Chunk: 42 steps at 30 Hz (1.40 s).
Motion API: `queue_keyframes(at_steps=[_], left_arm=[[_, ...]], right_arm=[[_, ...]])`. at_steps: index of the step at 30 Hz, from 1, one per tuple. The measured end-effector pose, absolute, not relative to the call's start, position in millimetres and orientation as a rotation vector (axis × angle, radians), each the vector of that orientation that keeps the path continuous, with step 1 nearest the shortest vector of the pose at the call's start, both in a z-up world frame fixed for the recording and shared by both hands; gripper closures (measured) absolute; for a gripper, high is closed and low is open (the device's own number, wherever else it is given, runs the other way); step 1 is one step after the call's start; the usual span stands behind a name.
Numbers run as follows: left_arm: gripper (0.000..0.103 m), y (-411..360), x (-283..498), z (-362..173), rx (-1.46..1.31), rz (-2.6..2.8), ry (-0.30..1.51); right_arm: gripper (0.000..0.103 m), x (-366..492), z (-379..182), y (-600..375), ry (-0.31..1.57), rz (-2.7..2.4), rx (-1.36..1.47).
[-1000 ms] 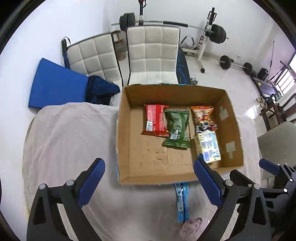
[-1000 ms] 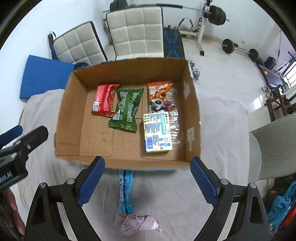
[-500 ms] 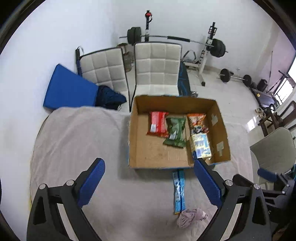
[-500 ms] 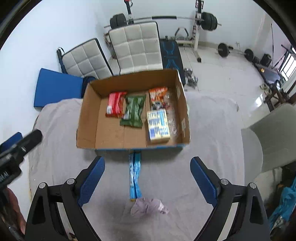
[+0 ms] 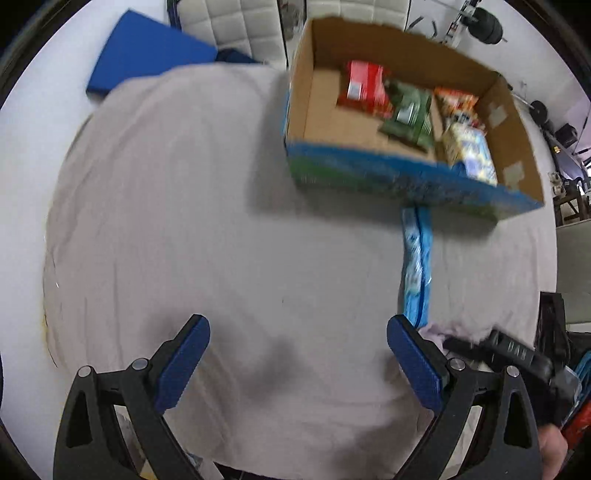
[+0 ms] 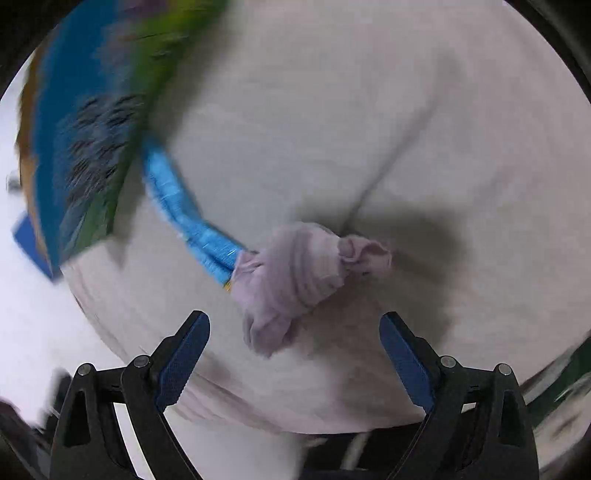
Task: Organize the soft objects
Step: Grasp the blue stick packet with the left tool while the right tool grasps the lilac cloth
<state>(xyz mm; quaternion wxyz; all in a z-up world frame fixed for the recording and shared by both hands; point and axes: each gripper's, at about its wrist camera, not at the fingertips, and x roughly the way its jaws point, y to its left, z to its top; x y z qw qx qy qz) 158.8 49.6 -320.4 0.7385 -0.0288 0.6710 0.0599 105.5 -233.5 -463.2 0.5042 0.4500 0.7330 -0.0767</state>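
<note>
A crumpled pale lilac cloth (image 6: 295,273) lies on the cloth-covered table (image 6: 369,129), just ahead of my open right gripper (image 6: 294,350); nothing is between its fingers. A long blue snack packet (image 6: 184,218) runs from the lilac cloth to the cardboard box (image 6: 85,140). In the left wrist view the box (image 5: 406,177) holds a red packet (image 5: 364,86), a green packet (image 5: 408,116), an orange packet (image 5: 456,101) and a pale carton (image 5: 471,157). The blue packet (image 5: 417,266) lies in front of it. My left gripper (image 5: 298,354) hangs open over bare tablecloth. The lilac cloth (image 5: 439,332) shows beside its right finger.
White padded chairs (image 5: 236,26) and a blue mat (image 5: 147,55) stand behind the table. Weight plates (image 5: 487,26) lie on the floor at the far right. The right-hand tool's dark body (image 5: 509,354) sits low at the right of the left wrist view.
Both grippers have dropped toward the table. The right one rolled and closed in on the lilac cloth, which now fills its view. The box has slid up and right in the left wrist view.
</note>
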Motion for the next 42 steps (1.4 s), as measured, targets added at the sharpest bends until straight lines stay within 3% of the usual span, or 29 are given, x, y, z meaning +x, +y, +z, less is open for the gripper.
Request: queue_keyframes(at_steps=[4,5,6,9,21,23,25,33,36,38,42], left_arm=[[0.005,45,150,-336,-0.058,0.134,1.512],[0.005,43,149,-339,-0.052,0.133,1.521],[0.005,42,149,-342,-0.049,0.131,1.524],[0.005,33,155,-347,-0.037,0.101,1.527],[0.009,-45,232,-415,-0.123,-0.133,1.640],[0.029,-55,238,-429,-0.111,-0.141,1.668],[0.038,-69,243,-450,-0.067,-0.148,1.709],[0.045,-87,244,-467,0.104,-0.125,1.645],[0.062,-84,240,-465,0.119,-0.112,1.631],[0.079,-83,234,-463,0.122,-0.111,1.634],[0.079,-72,210,-464,0.094,-0.106,1.657]], right_arm=[[0.013,98,-488,-226,1.756,-0.202,1.212],[0.027,98,-493,-223,1.754,-0.209,1.217],[0.051,102,-496,-221,1.757,-0.208,1.208],[0.062,112,-493,-212,1.783,-0.196,1.107],[0.063,164,-449,-260,1.775,-0.165,0.458],[0.063,170,-451,-262,1.802,-0.159,0.376],[0.063,172,-454,-263,1.828,-0.141,0.341],[0.063,177,-464,-244,1.898,-0.082,0.255],[0.063,175,-464,-242,1.905,-0.060,0.245],[0.063,175,-464,-236,1.905,-0.047,0.222],[0.063,172,-461,-217,1.916,0.004,0.169]])
